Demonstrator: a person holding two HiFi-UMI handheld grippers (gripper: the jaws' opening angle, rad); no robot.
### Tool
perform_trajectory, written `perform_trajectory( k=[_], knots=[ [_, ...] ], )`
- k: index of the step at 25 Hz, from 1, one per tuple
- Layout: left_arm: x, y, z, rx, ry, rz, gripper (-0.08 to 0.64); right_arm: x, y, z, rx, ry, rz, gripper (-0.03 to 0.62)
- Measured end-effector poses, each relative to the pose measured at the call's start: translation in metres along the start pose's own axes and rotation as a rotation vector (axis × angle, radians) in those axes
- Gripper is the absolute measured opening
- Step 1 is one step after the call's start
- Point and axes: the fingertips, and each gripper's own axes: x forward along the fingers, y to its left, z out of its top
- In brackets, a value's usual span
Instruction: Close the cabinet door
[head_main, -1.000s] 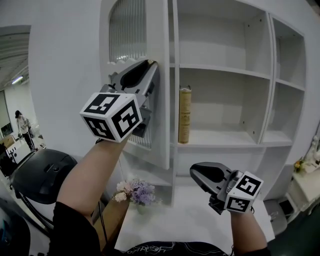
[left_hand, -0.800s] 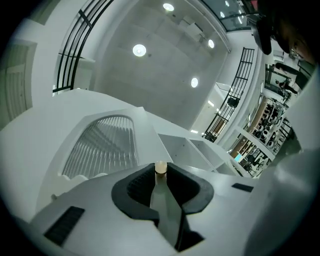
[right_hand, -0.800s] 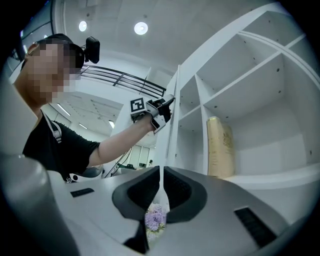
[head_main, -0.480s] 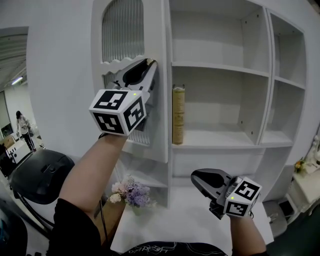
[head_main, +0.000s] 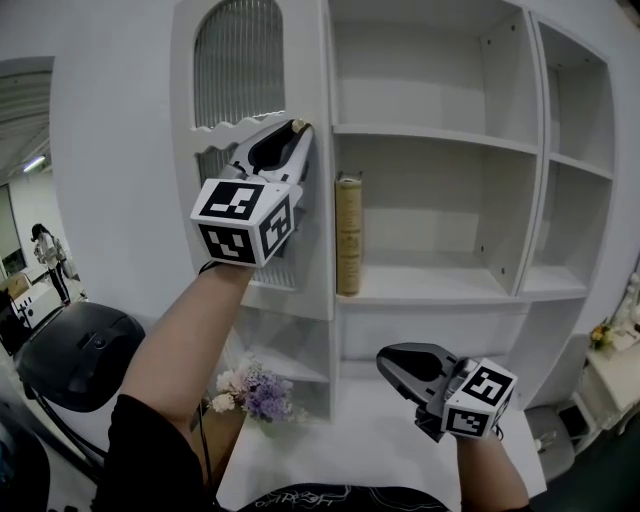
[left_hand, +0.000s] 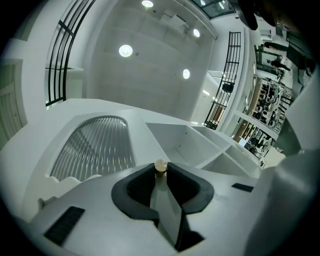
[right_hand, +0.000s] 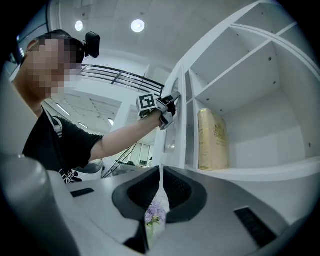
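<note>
The white cabinet door, with an arched ribbed pane, stands partly open at the left of the open shelves. My left gripper is raised against the door's right edge and is shut on its small round knob. From the right gripper view that left gripper shows at the door edge, beside a tan book standing on a shelf. My right gripper hangs low over the white table, its jaws shut with nothing between them.
The tan book stands at the shelf's left end, right behind the door edge. A bunch of purple and white flowers sits below the door. A black chair is at the lower left, and a person stands far off.
The door has swung round with my left gripper on its knob and now faces me more squarely. My right gripper has sunk a little.
</note>
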Motion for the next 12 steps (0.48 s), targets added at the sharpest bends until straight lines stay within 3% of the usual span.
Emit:
perform_trajectory(
  k=[12],
  knots=[
    [0.028, 0.004, -0.028, 0.046, 0.060, 0.012, 0.089, 0.010, -0.027, -0.012, 0.028, -0.004, 0.027, 0.054]
  ],
)
